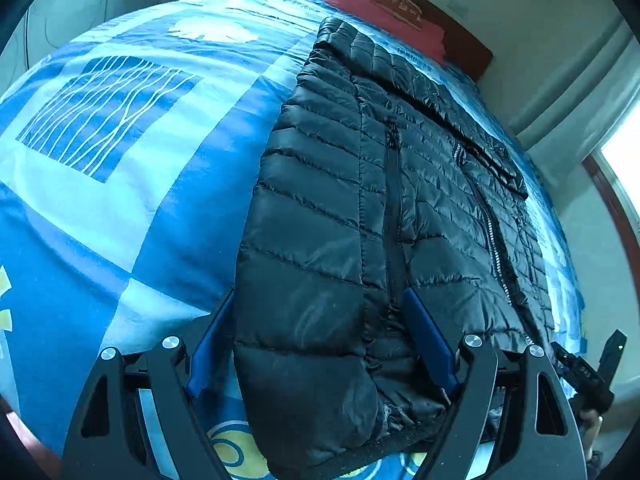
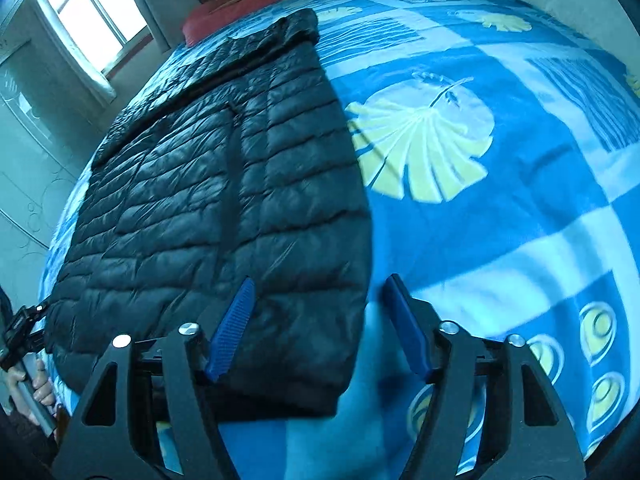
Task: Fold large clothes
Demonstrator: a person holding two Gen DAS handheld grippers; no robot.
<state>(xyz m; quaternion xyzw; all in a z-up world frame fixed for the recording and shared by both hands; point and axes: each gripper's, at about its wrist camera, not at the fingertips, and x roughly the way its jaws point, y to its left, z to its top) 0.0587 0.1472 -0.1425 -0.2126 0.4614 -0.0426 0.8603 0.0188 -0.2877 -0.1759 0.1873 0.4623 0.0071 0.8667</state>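
Both the left gripper (image 1: 320, 340) and right gripper (image 2: 320, 328) gape over the jacket (image 1: 380, 220), lying lengthwise, collar toward the headboard (image 1: 460, 36).

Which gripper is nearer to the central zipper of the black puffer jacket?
Left. The left gripper straddles the hem corner, its right jaw just beside the central zipper. The right gripper straddles the jacket's opposite side edge, one jaw over the blue bedsheet.
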